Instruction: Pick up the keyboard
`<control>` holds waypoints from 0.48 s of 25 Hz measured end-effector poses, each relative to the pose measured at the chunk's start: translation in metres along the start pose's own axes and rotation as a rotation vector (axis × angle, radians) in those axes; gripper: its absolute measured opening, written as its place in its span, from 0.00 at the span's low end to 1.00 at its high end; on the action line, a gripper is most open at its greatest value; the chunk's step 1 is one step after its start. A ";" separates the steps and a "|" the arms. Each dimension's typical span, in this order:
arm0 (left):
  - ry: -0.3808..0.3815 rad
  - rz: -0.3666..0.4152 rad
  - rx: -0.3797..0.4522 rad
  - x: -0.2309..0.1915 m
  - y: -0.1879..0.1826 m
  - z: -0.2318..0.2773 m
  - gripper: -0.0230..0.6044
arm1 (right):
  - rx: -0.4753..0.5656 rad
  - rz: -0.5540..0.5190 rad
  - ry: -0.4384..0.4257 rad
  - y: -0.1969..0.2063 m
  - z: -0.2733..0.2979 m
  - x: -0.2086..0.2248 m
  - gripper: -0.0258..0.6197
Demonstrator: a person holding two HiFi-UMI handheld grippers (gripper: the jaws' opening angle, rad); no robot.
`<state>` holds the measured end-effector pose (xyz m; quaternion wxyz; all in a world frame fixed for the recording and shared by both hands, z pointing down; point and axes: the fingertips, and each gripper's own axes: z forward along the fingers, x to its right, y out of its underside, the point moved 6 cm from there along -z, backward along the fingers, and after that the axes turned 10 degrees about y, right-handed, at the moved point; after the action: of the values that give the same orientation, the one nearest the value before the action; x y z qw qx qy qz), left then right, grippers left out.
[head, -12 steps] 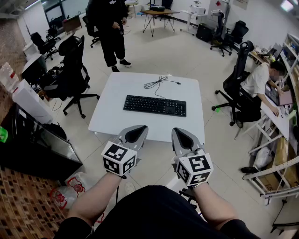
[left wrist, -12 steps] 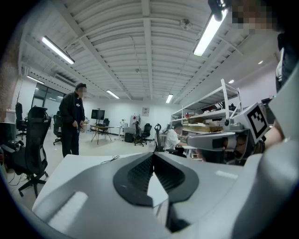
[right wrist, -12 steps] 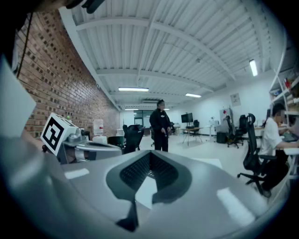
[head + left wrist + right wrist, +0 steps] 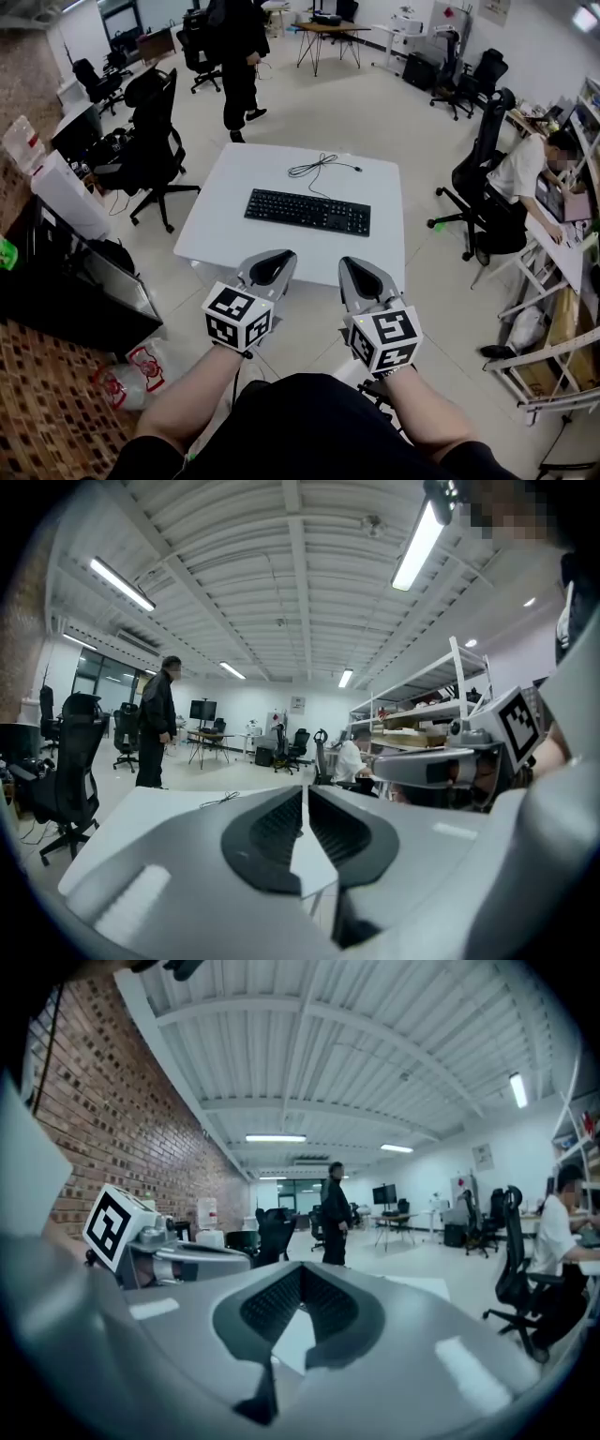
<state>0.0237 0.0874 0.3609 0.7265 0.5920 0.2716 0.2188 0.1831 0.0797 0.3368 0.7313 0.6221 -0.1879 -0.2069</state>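
A black keyboard (image 4: 307,212) lies flat across the middle of a white table (image 4: 225,234), and its thin black cable (image 4: 319,167) coils toward the far edge. My left gripper (image 4: 283,254) hovers over the table's near edge, short of the keyboard, jaws shut and empty. Beside it my right gripper (image 4: 350,262) is also shut with nothing in it. In the left gripper view the closed left gripper (image 4: 305,790) points level over the table (image 4: 141,808), and the cable (image 4: 223,800) shows faintly. In the right gripper view the right gripper (image 4: 298,1270) is pressed together; the keyboard is hidden behind it.
A black office chair (image 4: 150,141) stands left of the table and another (image 4: 478,159) to its right. A person (image 4: 239,56) stands beyond the far edge. Another person (image 4: 525,169) sits at a desk on the right. A black cabinet (image 4: 66,281) is at my left.
The standing person has stepped a little farther from the table. Both grippers stay shut in about the same spot at the table's near edge.
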 end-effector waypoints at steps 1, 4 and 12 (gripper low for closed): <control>-0.004 -0.003 -0.001 0.001 0.001 0.000 0.04 | -0.001 0.001 -0.005 0.001 -0.001 0.000 0.04; -0.019 -0.016 -0.006 0.001 0.002 -0.001 0.05 | -0.004 0.004 -0.018 0.002 -0.001 0.001 0.04; -0.061 -0.047 -0.022 -0.024 0.001 0.003 0.13 | -0.009 0.011 -0.026 0.003 0.014 0.004 0.04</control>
<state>0.0074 0.0702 0.3654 0.7458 0.5840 0.2609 0.1862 0.1790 0.0663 0.3419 0.7326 0.6151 -0.1999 -0.2119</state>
